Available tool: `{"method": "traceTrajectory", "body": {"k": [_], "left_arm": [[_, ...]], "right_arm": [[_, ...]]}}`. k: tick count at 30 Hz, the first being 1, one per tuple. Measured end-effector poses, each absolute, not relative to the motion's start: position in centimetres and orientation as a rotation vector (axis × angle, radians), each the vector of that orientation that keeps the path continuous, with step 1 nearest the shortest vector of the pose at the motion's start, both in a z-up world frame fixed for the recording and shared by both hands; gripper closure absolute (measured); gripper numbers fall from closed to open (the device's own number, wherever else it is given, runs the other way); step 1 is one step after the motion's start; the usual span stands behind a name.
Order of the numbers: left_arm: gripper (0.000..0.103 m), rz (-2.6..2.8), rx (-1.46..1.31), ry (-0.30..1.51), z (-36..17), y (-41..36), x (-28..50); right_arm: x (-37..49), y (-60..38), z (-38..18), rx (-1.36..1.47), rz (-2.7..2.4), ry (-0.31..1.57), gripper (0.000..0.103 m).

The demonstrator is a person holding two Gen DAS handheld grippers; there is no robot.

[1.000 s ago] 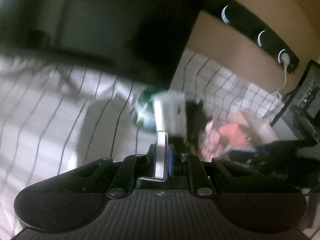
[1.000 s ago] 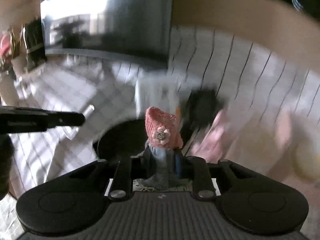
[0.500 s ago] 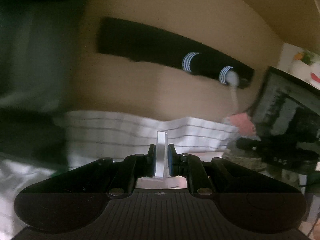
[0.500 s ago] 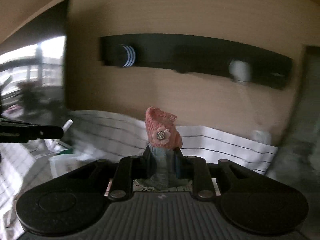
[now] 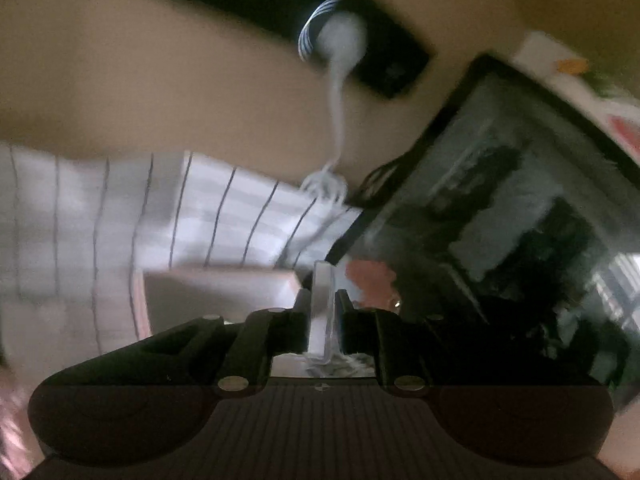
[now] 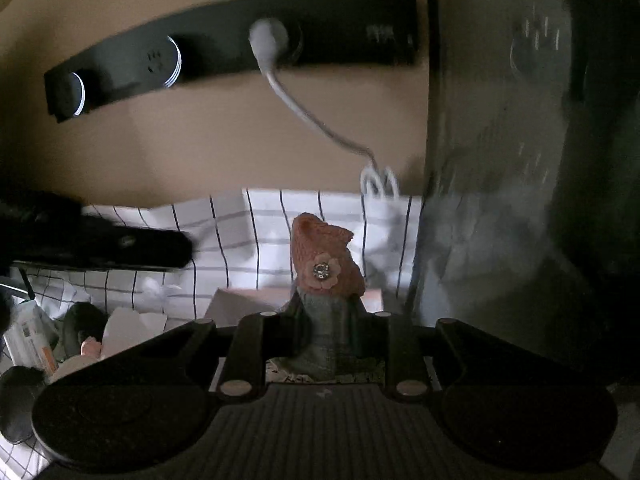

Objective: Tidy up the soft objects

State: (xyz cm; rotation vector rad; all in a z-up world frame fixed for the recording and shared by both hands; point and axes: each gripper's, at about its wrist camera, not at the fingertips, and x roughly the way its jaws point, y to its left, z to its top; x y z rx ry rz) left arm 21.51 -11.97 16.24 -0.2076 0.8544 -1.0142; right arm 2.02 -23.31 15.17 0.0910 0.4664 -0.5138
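Note:
My right gripper (image 6: 326, 320) is shut on a soft toy: a pink knitted cap with a jewelled flower (image 6: 320, 252) over a blue-grey denim part gripped between the pads. In the left wrist view the same pink cap (image 5: 370, 280) shows just right of my left gripper (image 5: 322, 312). A thin clear plastic slab (image 5: 320, 284) stands upright in the left gripper, whose jaws are opening slightly while the pads still touch it. Left of the toy in the right wrist view, the left gripper's dark body (image 6: 132, 244) reaches in. Both views are blurred.
A checked white cloth (image 5: 100, 220) covers the surface, with a pale pink box (image 5: 216, 292) on it. A dark monitor (image 6: 520, 160) stands at the right. On the tan wall a black power strip (image 6: 240, 40) holds a white plug and cable. Loose packets and clutter (image 6: 36, 336) lie lower left.
Both grippers swung away from the cluttered cloth toward the wall, the power strip and the monitor. Each still carries its object; the pink box now lies below them.

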Motion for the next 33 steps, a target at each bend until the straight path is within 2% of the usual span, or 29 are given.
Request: {"method": "traceTrajectory", "body": {"k": [3, 7, 9, 16, 20, 27, 33], "left_arm": [[0.087, -0.955, -0.109, 0.872, 14.6, -14.3, 21.6], [0.087, -0.881, -0.005, 0.915, 13.0, -15.3, 21.5], [0.087, -0.885, -0.059, 0.925, 12.7, -14.2, 21.8], [0.087, -0.809, -0.068, 0.849, 14.3, -8.3, 20.1], [0.087, -0.78, -0.068, 0.839, 14.8, -3.5, 18.9], [0.087, -0.59, -0.126, 0.841, 13.6, 9.0, 18.9], [0.087, -0.449, -0.183, 0.88, 11.4, 18.9, 20.5]], "right_arm": [[2.9, -24.3, 13.4, 0.115, -0.48, 0.504, 0.079], [3.7, -24.0, 11.3, 0.126, -0.412, 0.59, 0.054], [3.5, -23.3, 10.8, 0.087, -0.416, 0.583, 0.048], [0.1, -22.1, 9.3, 0.109, -0.377, 0.595, 0.045], [-1.8, -20.0, 7.2, 0.096, -0.334, 0.667, 0.044], [-1.6, -14.7, 4.2, 0.105, -0.251, 0.793, 0.044], [0.9, -7.0, 4.0, -0.038, -0.129, 0.791, 0.044]]}}
